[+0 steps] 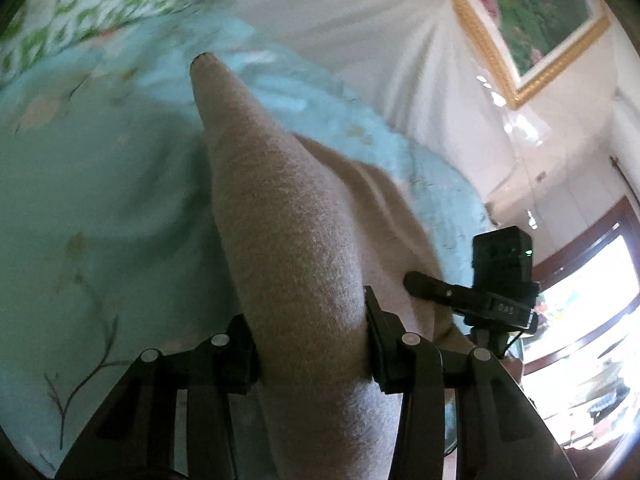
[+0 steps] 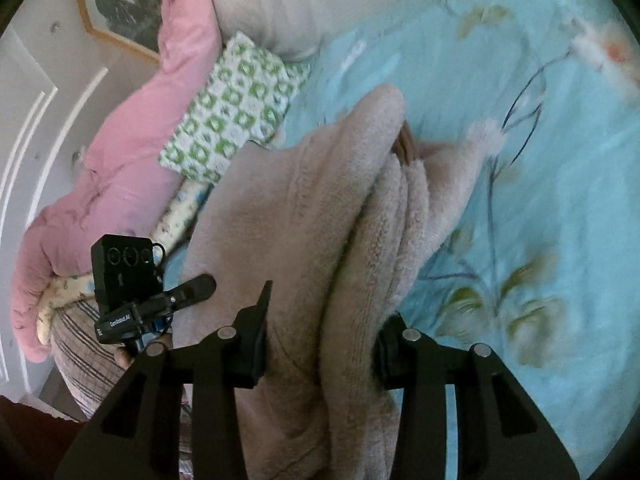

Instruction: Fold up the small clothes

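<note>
Under me lay a pale blue floral bedsheet. A green-and-white patterned pillow rested beside a pink quilt and a beige headboard. A gold-framed painting hung on the wall.

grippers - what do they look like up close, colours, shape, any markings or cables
Both the left gripper and the right gripper are matte black, with two angular linkage arms joined by round silver pivot pins and flat black pads. In each view the other gripper's unit shows as a black box with a small green light, white lettering and a thin black cable.
</note>
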`<state>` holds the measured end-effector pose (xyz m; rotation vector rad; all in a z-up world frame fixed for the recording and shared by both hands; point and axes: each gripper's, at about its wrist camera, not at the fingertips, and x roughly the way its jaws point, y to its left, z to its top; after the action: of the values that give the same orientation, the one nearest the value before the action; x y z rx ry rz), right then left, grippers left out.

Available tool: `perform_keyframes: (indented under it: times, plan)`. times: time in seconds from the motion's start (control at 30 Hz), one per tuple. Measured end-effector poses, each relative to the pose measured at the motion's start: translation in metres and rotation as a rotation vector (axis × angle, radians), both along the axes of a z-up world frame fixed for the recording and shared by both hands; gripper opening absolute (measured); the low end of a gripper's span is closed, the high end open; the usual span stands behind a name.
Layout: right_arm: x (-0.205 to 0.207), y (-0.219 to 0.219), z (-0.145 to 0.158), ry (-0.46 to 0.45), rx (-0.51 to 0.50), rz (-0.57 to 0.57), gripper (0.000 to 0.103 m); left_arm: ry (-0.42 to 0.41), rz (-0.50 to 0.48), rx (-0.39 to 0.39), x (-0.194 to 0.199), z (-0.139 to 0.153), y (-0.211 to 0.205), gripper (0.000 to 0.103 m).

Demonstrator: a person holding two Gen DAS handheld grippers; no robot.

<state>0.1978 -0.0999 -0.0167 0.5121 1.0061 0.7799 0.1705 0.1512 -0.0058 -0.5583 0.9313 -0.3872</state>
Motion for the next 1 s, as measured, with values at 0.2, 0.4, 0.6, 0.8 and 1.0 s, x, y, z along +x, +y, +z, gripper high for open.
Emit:
perform_keyframes:
  times: [0.2,0.4,0.6,0.8,1.0]
  plan:
    - [-0.007,-0.001,-0.006,-0.009,-0.067,-0.032,0.053,-0.015,0.026,0.011,-0.007,-0.011,-0.005,0.053]
    - [-0.024,-0.014,0.009,-0.042,-0.174,-0.114,0.071,-0.010,0.116,0.054,-0.028,-0.006,0.003,0.070]
    - [-0.041,-0.030,0.045,-0.150,-0.173,-0.214,0.074,-0.024,0.155,0.101,-0.050,-0.003,0.019,0.074]
    - [-0.018,0.001,0.049,-0.133,-0.174,-0.137,0.053,-0.018,0.181,0.126,-0.040,0.002,0.022,0.074]
    - [0.011,0.014,0.026,-0.052,-0.206,-0.151,0.038,0.002,0.179,0.140,-0.019,-0.003,0.019,0.076]
